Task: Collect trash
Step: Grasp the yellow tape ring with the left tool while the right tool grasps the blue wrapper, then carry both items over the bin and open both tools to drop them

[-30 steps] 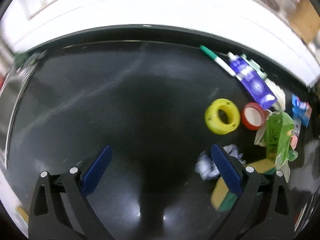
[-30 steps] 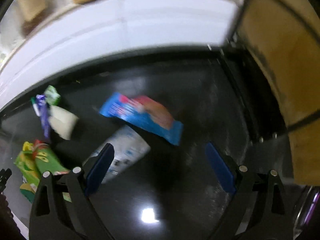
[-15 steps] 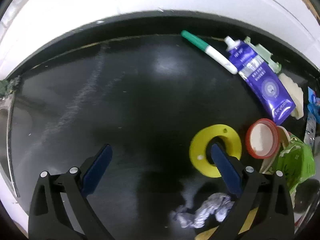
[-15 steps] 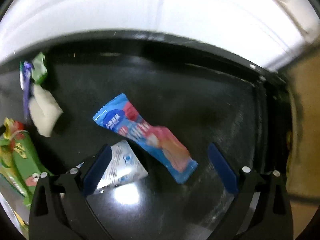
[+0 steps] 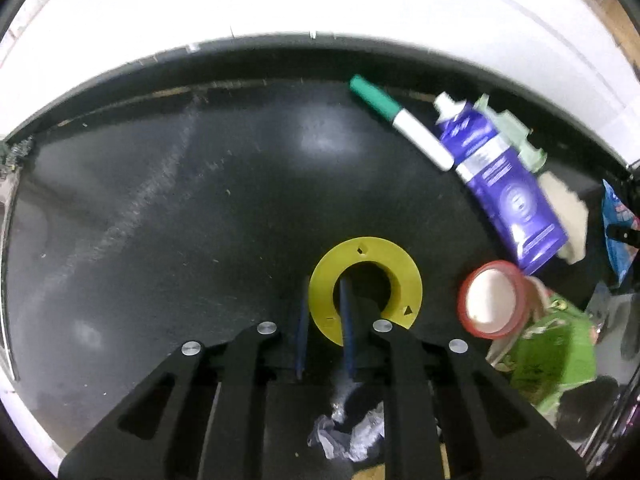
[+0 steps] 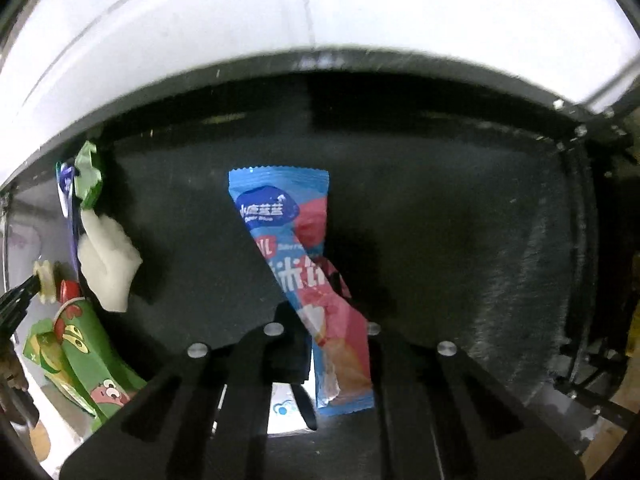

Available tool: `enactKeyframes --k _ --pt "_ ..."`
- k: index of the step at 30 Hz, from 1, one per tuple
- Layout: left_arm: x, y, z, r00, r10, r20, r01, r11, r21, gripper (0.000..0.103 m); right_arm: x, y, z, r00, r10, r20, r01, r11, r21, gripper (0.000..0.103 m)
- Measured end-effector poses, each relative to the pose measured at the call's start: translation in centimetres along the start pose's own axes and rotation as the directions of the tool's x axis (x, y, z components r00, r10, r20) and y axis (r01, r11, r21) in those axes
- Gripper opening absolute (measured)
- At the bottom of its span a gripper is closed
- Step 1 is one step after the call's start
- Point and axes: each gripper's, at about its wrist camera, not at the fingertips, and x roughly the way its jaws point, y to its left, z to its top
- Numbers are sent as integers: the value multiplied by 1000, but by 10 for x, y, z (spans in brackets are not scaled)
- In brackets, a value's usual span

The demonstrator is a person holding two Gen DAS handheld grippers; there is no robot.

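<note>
Gripping trash: left gripper (image 5: pixel 325 320) has just closed, pinching flat yellow plastic ring (image 5: pixel 366 284) at frame centre; right gripper (image 6: pixel 320 340), likewise just closed, clamps blue-pink snack wrapper (image 6: pixel 298 248); next, lift both clear.

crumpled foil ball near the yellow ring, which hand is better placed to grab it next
Neither is free, but left is nearer: the foil ball lies just under the left gripper, now clamped on the yellow ring. Right gripper pinches the blue-pink wrapper.

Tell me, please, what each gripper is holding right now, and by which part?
The left gripper pinches the yellow ring across its near-left rim. The right gripper grips the blue-and-pink wrapper around its lower half.
</note>
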Motion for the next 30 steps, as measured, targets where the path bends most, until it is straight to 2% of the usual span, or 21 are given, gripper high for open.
enactKeyframes --k 3,8,11,15,18,21,24,25,26,29,30 --pt "-19 2 -1 1000 14 27 -14 1000 0 13 -22 4 -3 998 -27 59 26 1000 14 8" --pt "-52 15 -9 997 38 61 -35 998 -56 13 -67 54 -6 990 10 144 1 997 -73 8" --pt "-67 31 -15 995 68 71 -60 992 -108 14 -86 110 -7 983 63 172 -34 985 -167 8" --pt "-91 61 -43 993 92 70 -77 978 -195 14 -97 199 -11 977 127 171 -68 946 -316 8" --pt "-102 107 -70 991 111 70 -89 959 -268 13 -99 263 -19 975 166 150 -90 905 -416 8" --pt "-117 148 -105 987 146 61 -115 928 -356 14 -99 340 -41 970 218 106 -132 841 -524 8" --pt "-132 187 -143 981 188 46 -148 881 -449 13 -97 433 -68 966 254 51 -161 743 -649 8" --pt "-140 205 -161 978 204 40 -158 855 -494 14 -99 466 -88 961 275 22 -184 698 -693 8" --pt "-143 215 -172 976 215 35 -166 837 -521 14 -100 488 -96 958 287 3 -198 669 -716 8" --pt "-162 258 -223 966 257 7 -197 757 -623 14 -100 562 -147 946 313 -83 -252 551 -796 7" --pt "-169 274 -246 963 270 -8 -208 720 -662 14 -100 583 -167 943 315 -106 -263 512 -818 7"
